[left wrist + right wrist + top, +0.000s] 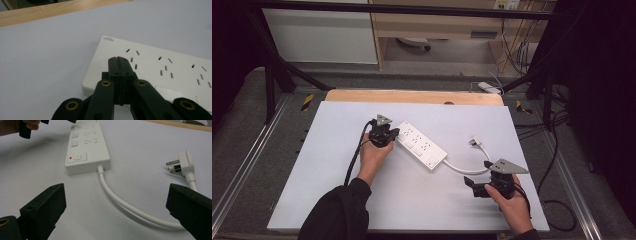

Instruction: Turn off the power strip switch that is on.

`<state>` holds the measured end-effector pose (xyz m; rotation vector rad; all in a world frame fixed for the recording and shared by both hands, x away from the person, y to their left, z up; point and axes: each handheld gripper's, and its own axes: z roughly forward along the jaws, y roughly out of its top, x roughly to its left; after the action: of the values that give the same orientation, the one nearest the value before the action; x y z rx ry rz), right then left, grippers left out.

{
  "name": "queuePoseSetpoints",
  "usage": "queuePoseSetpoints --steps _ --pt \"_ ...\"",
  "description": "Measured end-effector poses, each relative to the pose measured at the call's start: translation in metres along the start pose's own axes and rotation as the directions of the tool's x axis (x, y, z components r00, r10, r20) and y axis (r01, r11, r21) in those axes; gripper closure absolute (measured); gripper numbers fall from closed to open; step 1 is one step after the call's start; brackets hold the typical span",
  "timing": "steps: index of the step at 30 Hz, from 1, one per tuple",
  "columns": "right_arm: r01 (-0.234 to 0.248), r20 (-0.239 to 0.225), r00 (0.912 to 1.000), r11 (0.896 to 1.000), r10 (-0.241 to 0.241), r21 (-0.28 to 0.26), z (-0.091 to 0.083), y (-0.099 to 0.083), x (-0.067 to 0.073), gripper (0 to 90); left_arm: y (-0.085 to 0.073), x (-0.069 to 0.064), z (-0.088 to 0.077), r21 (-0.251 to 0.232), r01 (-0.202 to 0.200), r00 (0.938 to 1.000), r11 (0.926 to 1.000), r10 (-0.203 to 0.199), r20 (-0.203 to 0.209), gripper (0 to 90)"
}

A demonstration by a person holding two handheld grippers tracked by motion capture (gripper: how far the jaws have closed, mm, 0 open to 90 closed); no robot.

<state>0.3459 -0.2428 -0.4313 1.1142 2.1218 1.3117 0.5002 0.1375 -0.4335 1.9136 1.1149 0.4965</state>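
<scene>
A white power strip (pixel 421 145) lies slantwise on the pale table, with several socket groups (pixel 165 67) and a switch with a red light (pixel 77 157) at its near end. Its white cable (pixel 125 202) curves out to a three-pin plug (pixel 475 142) (pixel 183 165) lying flat. My left gripper (pixel 393 133) (pixel 117 59) is shut, jaws pressed together with nothing between them, tips over the strip's far end. My right gripper (pixel 473 186) (pixel 117 207) stands wide open near the table's front right, its jaws either side of the cable, apart from it.
The pale table top (pixel 337 165) has a wooden strip (pixel 412 96) along its far edge. Metal rails (pixel 242 165) flank the table. Loose black cables (pixel 557 200) hang off the right side. Shelving (pixel 432 25) stands behind.
</scene>
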Motion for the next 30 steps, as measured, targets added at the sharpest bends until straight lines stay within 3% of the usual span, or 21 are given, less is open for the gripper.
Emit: queuePoseSetpoints --steps 30 --pt "0.000 -0.002 1.0000 1.000 0.000 0.004 0.0003 -0.0001 0.0003 3.1 -0.0040 -0.0004 0.0033 0.011 0.002 1.0000 0.9999 -0.002 0.001 90.0"
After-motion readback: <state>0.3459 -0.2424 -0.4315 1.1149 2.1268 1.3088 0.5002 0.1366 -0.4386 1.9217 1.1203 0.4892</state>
